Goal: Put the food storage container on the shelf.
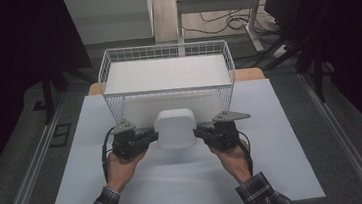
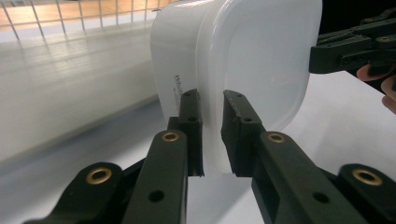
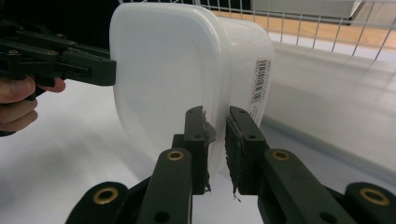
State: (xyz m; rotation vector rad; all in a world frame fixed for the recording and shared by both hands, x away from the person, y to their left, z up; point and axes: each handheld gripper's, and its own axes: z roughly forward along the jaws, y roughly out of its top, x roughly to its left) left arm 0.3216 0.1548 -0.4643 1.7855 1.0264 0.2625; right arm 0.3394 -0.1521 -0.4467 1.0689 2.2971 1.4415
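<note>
Worktop (image 1: 276,173) carries a wire basket (image 1: 165,58) at the far edge. White plastic container (image 1: 175,128) is just in front of it, off the surface, likely bound for the basket. Left gripper (image 1: 148,137) and right gripper (image 1: 201,131) jaws each pinch an opposite rim, sharing the load and keeping it steady.

A white sheet (image 1: 286,167) covers a wooden table (image 1: 251,73), whose far edge shows bare. Grey carpeted floor (image 1: 19,163) with metal rails (image 1: 346,141) flanks both sides. Beyond the far edge: a light desk frame (image 1: 219,3) and loose cables (image 1: 227,24) on pale flooring. Dark surroundings left and right.
</note>
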